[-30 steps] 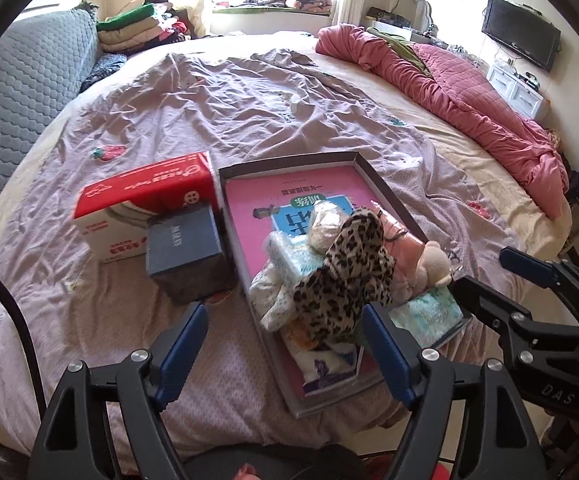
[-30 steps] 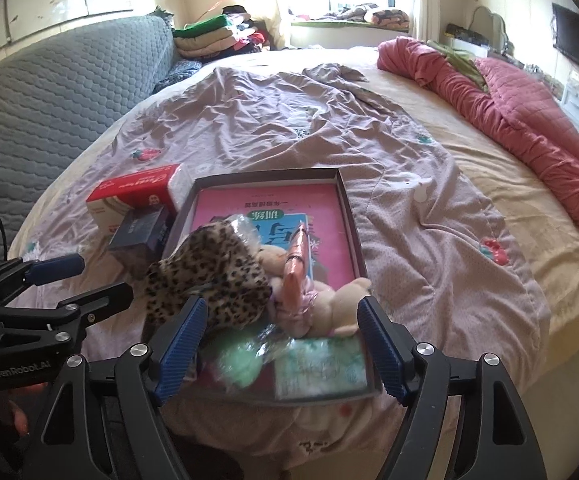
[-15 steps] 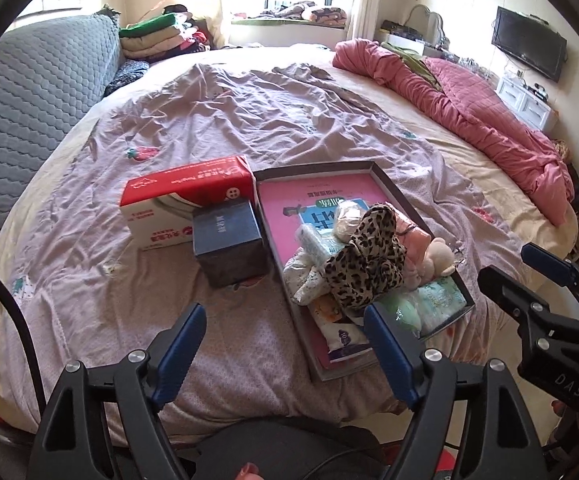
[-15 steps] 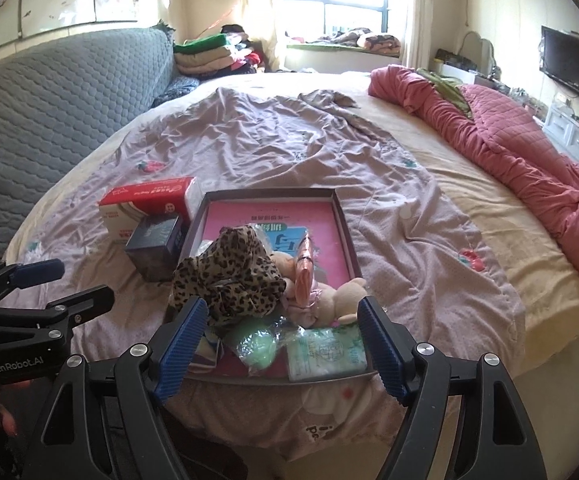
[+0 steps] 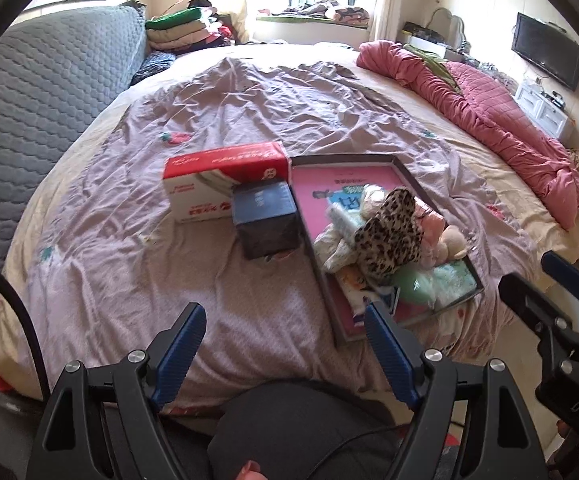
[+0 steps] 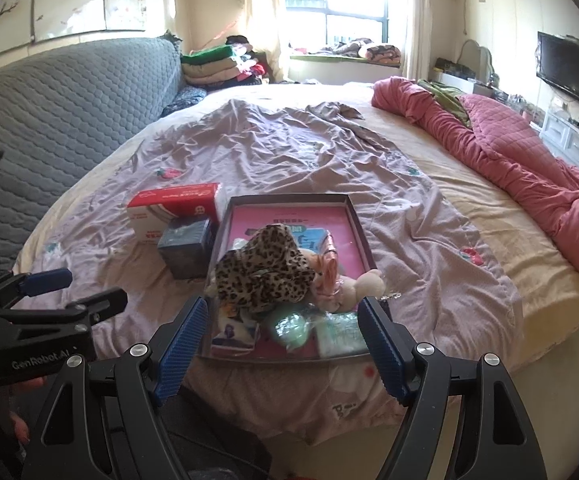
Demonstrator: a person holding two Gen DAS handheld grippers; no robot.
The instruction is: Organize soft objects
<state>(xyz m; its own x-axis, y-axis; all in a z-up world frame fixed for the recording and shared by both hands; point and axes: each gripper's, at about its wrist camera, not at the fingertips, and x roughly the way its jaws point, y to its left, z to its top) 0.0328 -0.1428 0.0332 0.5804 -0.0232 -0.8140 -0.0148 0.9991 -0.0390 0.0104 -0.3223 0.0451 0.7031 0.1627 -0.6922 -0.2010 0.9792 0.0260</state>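
A dark tray with a pink lining lies on the bed near its front edge. In it are piled soft things: a leopard-print cloth, a pink and cream plush toy, a green packet and small packs. My left gripper is open and empty, well back from the tray, over the bed's front edge. My right gripper is open and empty, just short of the tray's near rim.
A red and white tissue box and a dark blue box stand left of the tray. A rumpled mauve sheet covers the bed. A pink quilt lies along the right. A grey headboard stands left.
Both grippers have pulled back and up from the tray, so the tray and boxes look smaller and farther. Both stay open and empty. The objects have not moved.
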